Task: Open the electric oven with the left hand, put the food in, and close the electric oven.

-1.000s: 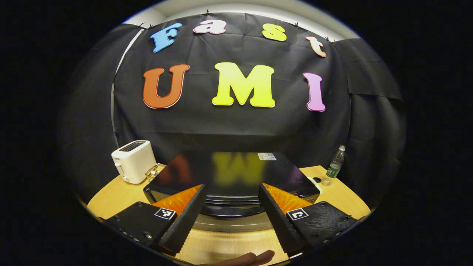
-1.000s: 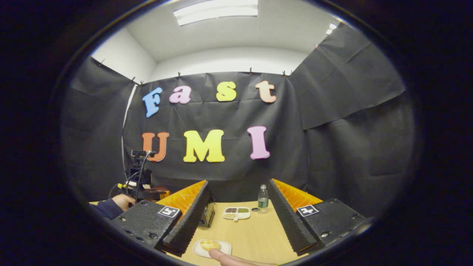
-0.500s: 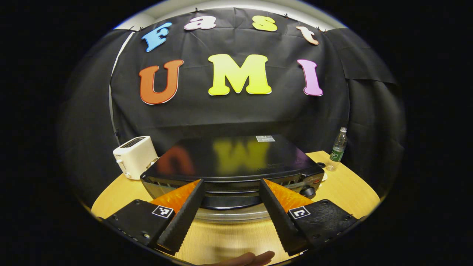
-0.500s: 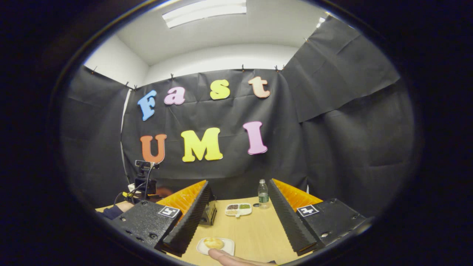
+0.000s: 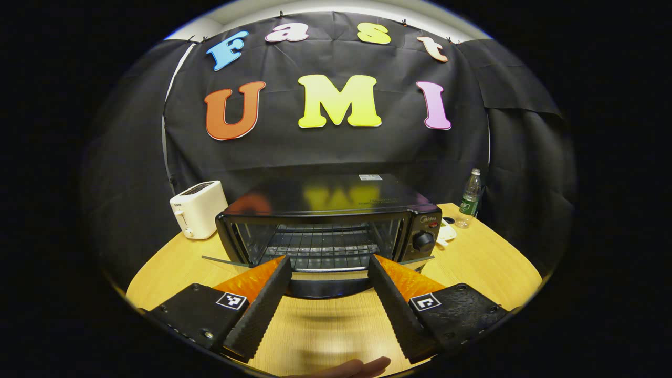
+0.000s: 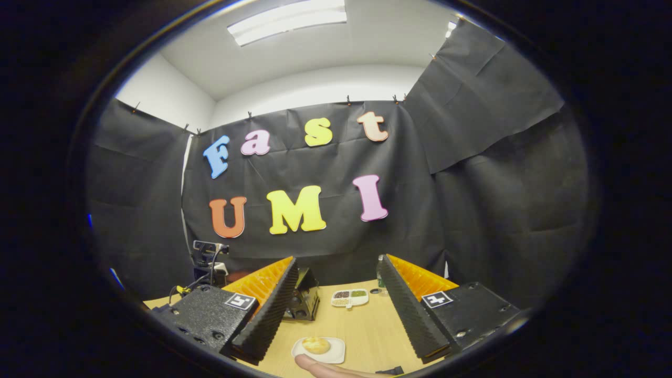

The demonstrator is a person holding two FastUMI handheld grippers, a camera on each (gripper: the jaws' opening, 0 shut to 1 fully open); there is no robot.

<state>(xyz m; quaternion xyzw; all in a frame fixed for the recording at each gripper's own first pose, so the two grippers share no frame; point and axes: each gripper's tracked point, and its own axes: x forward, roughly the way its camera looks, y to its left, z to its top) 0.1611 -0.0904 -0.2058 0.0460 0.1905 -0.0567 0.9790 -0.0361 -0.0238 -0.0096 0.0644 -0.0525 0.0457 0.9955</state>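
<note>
Evidently straddles the door handle (image 5: 325, 287) of the electric oven (image 5: 325, 202) with the left tongs (image 5: 329, 262), spread wide and clamped on nothing, probably to draw the glass door down; exposes a bare rack inside. Hovers the right tongs (image 6: 337, 260), equally wide and empty, above the bun (image 6: 316, 345) on its white plate (image 6: 336, 356) on the worktop (image 6: 367, 325), well apart from the oven, seemingly poised for pickup. Carries small brand marks by the knob (image 5: 423, 241), on the toaster (image 5: 198, 209) and on the bottle (image 5: 470, 191); leaves them unread.
</note>
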